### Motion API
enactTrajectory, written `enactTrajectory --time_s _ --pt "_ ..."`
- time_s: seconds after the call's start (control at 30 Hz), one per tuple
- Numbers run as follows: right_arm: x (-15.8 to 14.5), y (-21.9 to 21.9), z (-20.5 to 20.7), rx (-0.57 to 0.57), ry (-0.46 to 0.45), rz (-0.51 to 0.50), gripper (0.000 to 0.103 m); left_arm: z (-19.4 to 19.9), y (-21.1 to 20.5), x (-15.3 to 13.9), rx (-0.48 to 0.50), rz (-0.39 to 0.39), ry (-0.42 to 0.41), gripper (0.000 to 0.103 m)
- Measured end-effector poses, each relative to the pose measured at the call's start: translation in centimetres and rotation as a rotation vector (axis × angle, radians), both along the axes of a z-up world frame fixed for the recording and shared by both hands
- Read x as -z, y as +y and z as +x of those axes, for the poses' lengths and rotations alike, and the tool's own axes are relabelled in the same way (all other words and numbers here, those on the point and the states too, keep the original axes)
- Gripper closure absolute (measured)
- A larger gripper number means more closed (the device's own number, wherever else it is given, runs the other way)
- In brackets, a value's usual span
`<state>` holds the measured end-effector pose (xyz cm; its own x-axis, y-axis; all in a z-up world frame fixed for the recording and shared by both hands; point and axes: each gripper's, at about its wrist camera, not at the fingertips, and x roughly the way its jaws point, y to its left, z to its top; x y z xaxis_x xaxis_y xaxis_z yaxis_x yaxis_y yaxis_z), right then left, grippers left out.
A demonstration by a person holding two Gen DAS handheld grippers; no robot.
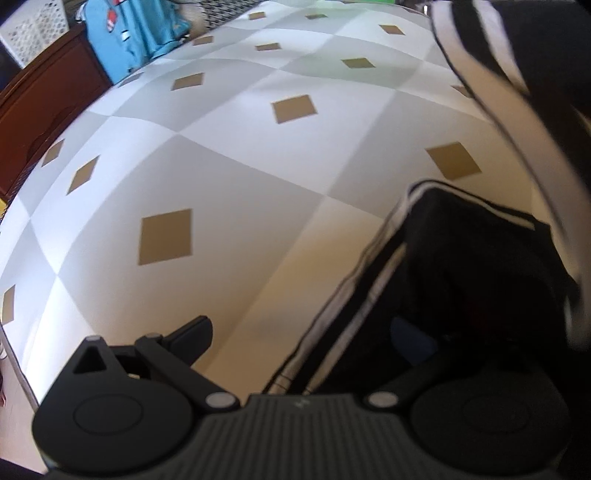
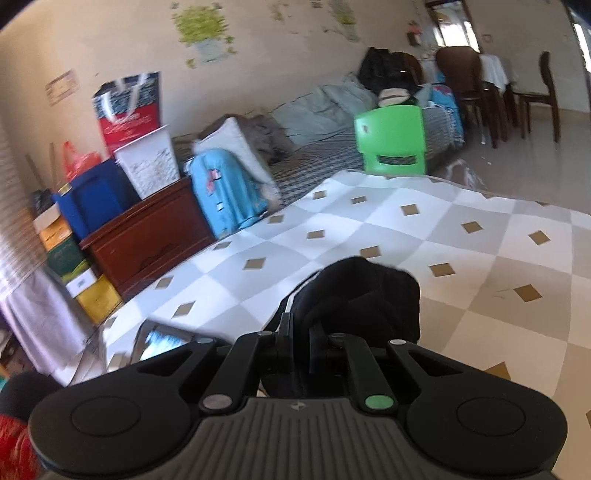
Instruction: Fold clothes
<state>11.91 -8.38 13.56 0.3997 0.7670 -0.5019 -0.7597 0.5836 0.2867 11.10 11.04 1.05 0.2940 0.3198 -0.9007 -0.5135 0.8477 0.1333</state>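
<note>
**Garment lifted, fold not yet made**

Over the checked tablecloth (image 2: 461,236), the right gripper (image 2: 301,332) has its jaws nearly closed, pinching a bunch of the black garment (image 2: 354,295) above the table. The left gripper (image 1: 295,332) stands wide; its right finger is hidden behind white-striped cloth, so any hold is unclear. No finished fold shows.

Daylight, bright; glare at far doorway (image 2: 452,31). Warm cast on near tablecloth (image 1: 229,155), cooler far side. Motion blur on dark garment (image 1: 476,266). Fisheye bending, dark corners.
</note>
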Motion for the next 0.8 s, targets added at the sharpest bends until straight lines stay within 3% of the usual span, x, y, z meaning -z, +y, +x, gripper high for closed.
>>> enactTrajectory --time_s 0.5,0.8 --pt "7.1 -1.7 -6.1 -0.066 0.117 -0.137 0.092 -2.2 1.1 -1.8 0.004 0.06 -0.032 0.0" --pt "11.4 -1.5 -8.0 -0.102 0.159 -0.251 0.092 -4.8 1.8 -4.1 -0.011 0.01 -0.108 0.0"
